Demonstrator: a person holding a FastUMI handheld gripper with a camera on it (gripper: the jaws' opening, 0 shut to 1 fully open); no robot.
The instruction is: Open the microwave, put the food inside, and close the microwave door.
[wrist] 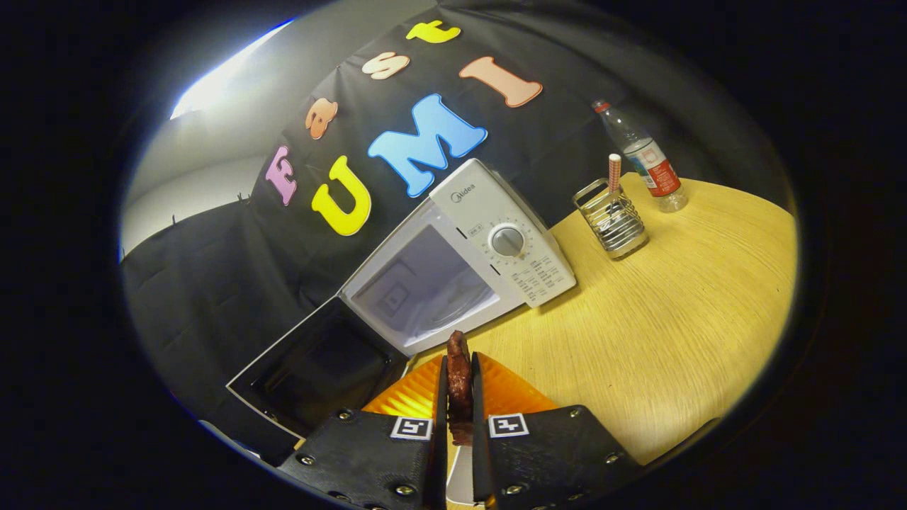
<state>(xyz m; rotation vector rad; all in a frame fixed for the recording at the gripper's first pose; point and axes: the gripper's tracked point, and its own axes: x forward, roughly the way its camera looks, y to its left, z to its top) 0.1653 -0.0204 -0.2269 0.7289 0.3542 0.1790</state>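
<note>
Through the gripper view, the gripper (459,386) is sitting narrow, its two fingers pressing from either side on a dark reddish-brown piece of food (458,370) that is standing upright between them, its top end poking out past the fingertips. Just beneath and around the fingers, an orange ribbed plate (514,393) is lying on the wooden bench (673,319), fanning out on both sides of the fingers.

Straight ahead of the gripper, just beyond the held food, the white microwave (496,234) is standing on the bench with its cavity (425,283) exposed and facing the fingers. Its door (319,365) is hanging wide open, ahead and to the left of the gripper, the dark inner side turned upward in this tilted picture. The round dial (507,241) is sitting on the control panel to the right of the cavity.

Farther ahead and to the right, well apart from the gripper, a wire holder (618,225) is standing on the bench with a striped straw-like stick (614,172) rising from it. Just beyond it, a clear plastic bottle (643,157) with a red cap and red label is standing upright.
</note>
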